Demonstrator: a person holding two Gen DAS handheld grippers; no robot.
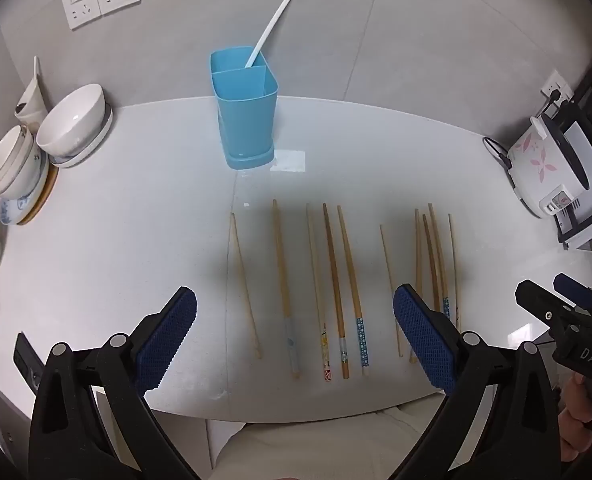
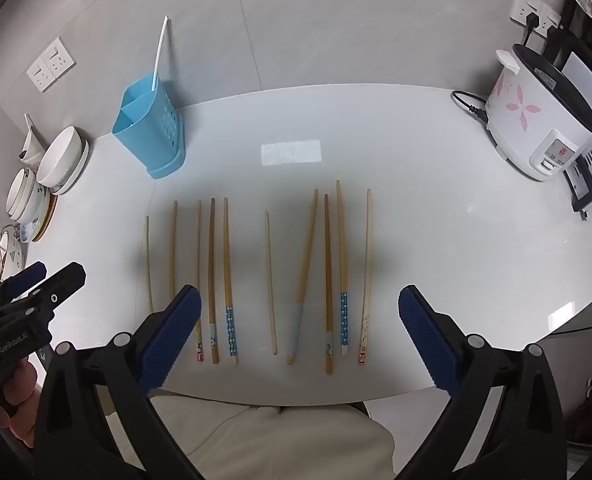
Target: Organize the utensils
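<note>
Chopsticks [image 2: 270,280] are lying in a loose row along the near edge of the counter [image 2: 455,240], ten wooden ones as far as I can count in the right wrist view, narrow tips pointing toward the far edge. Most are sitting apart from their neighbours; a few toward the right end of the row are crowding together, and one with a pale blue handle is angling across the others.

A blue utensil holder [image 1: 246,108] is standing upright near the far edge, toward the left, divided into compartments. Only a white straw-like stick [image 1: 270,28] is leaning in its rear compartment; the front one is looking empty.

Both tools are hovering over the near edge. The left tongs [image 1: 295,342] are spread wide with nothing between the pads, framing the left half of the row. The right tongs [image 2: 299,336] are equally wide apart and gripping nothing, framing the right half.

By my judgement the sorting is barely starting: every wooden chopstick is still waiting on the counter, and all of them need gathering and dropping into the holder.
</note>
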